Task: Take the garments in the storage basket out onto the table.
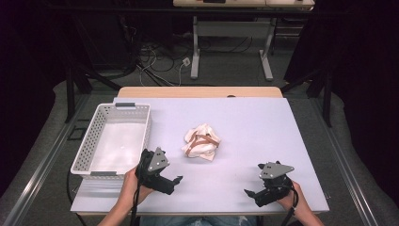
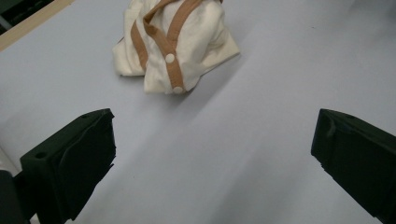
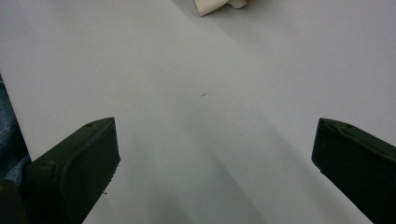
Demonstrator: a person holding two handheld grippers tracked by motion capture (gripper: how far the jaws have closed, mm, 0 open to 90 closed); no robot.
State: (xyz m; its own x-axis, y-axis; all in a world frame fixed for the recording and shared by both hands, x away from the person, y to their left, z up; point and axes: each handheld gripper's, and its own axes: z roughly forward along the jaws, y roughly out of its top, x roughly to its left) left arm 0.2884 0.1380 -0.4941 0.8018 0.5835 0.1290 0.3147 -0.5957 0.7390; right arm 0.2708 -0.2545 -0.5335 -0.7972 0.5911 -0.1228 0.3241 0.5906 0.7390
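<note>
- High view: a crumpled cream cloth (image 1: 201, 142) with tan straps sits about mid-table on the pale grey table (image 1: 263, 127), lying loose and touching nothing else. A white perforated basket (image 1: 94, 141) stands on the table's left side, well apart from the cloth. The left gripper (image 1: 173, 182) is at the near edge just beside the basket's near right corner, held in the person's left hand (image 1: 129, 186), with its tip aimed toward the middle. The right gripper (image 1: 251, 195) is near the front right, held in the right hand (image 1: 291, 200), also aimed inward. Neither one touches the cloth
- Left gripper view: both black jaws are spread wide with bare table between them, nothing gripped. The cloth (image 2: 175, 42) lies ahead of them, up and a bit left of centre, and you can see two white snap buttons on one tan strap. It's near but clearly apart from the jaws
- Right gripper view: jaws wide apart here too, holding nothing, just table (image 3: 210, 93) between them. A small cream corner of the cloth (image 3: 212, 5) peeks in at the top edge, well away from the jaws
</note>
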